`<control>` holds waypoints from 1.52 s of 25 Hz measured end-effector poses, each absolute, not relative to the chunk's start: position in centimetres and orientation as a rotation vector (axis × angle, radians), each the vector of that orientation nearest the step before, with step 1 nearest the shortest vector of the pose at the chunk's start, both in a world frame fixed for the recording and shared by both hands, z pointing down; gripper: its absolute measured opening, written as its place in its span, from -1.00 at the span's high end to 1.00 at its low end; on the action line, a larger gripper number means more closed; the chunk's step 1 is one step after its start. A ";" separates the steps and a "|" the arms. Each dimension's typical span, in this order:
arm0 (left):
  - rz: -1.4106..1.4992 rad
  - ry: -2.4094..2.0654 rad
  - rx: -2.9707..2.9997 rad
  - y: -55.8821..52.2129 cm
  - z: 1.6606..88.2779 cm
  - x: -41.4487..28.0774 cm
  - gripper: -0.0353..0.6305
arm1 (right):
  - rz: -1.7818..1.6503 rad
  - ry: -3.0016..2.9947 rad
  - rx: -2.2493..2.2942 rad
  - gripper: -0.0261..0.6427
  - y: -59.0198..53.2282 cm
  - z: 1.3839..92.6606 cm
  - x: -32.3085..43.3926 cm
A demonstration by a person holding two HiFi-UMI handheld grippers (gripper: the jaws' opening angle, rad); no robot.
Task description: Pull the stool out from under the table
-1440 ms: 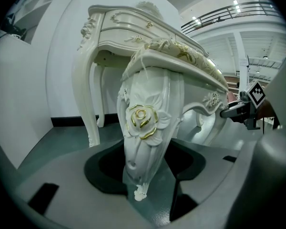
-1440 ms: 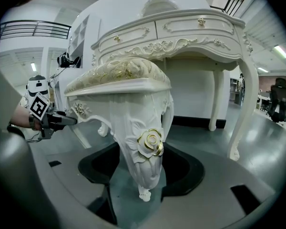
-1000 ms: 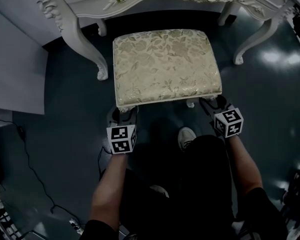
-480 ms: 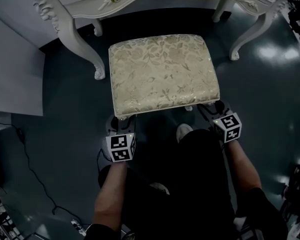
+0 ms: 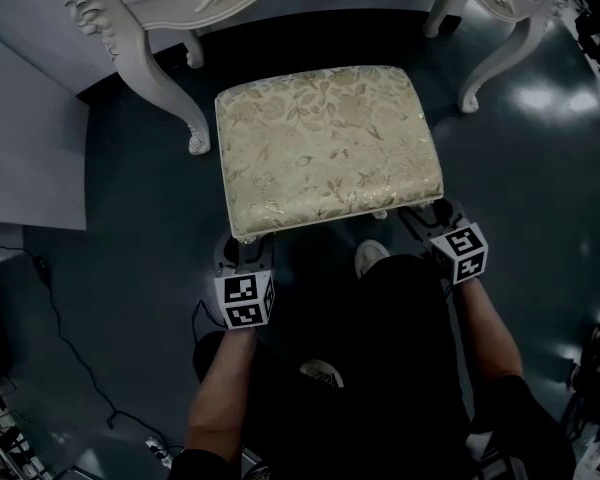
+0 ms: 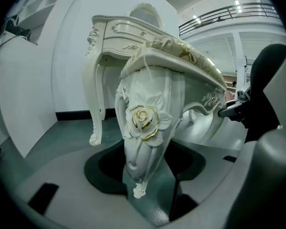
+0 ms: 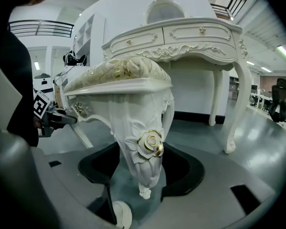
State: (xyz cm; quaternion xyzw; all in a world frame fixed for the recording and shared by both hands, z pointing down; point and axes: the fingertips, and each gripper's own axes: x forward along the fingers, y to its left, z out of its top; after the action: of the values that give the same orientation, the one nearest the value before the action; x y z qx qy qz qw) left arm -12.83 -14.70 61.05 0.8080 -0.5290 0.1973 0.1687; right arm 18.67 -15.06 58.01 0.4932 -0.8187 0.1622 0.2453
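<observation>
The stool (image 5: 325, 143), with a cream floral cushion and carved white legs, stands on the dark floor in front of the white dressing table (image 5: 140, 58). My left gripper (image 5: 242, 253) is at the stool's near-left corner. In the left gripper view the rose-carved leg (image 6: 145, 142) sits between the jaws of this gripper (image 6: 143, 178), which are shut on it. My right gripper (image 5: 435, 216) is at the near-right corner. It is closed round the other front leg (image 7: 143, 151), which fills the gap of the right gripper (image 7: 143, 185).
The table's curved legs (image 5: 485, 73) flank the stool's far end. A white panel (image 5: 25, 138) lies on the floor at left, with a cable (image 5: 70, 348) beside it. The person's shoes (image 5: 372, 258) are just behind the stool. An office chair (image 7: 280, 97) stands far right.
The stool has slid towards the person, out from under the table's front edge. Both grippers have come back with it, still on the front legs.
</observation>
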 end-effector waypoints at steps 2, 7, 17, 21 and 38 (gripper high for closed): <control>0.562 -1.502 2.299 -14.6 60.9 -12.9 0.14 | 0.448 -2.233 1.343 0.05 -14.9 58.0 18.6; 0.562 -1.500 2.295 -14.5 60.7 -12.8 0.14 | 0.447 -2.233 1.341 0.05 -15.1 57.8 18.7; 0.585 -1.489 2.264 -14.2 61.0 -12.8 0.14 | 0.460 -2.235 1.318 0.05 -15.0 57.9 18.7; 0.594 -1.487 2.249 -14.1 61.2 -12.9 0.14 | 0.464 -2.232 1.325 0.05 -14.9 57.8 18.8; 0.600 -1.461 2.273 -14.1 61.3 -12.9 0.14 | 0.469 -2.237 1.313 0.05 -14.9 58.0 18.7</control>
State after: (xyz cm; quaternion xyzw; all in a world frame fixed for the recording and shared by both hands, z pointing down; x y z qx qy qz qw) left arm -12.88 -14.13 61.34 0.8070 -0.5186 0.2130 0.1859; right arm 18.72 -14.86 58.00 0.4823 -0.8217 0.1724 0.2499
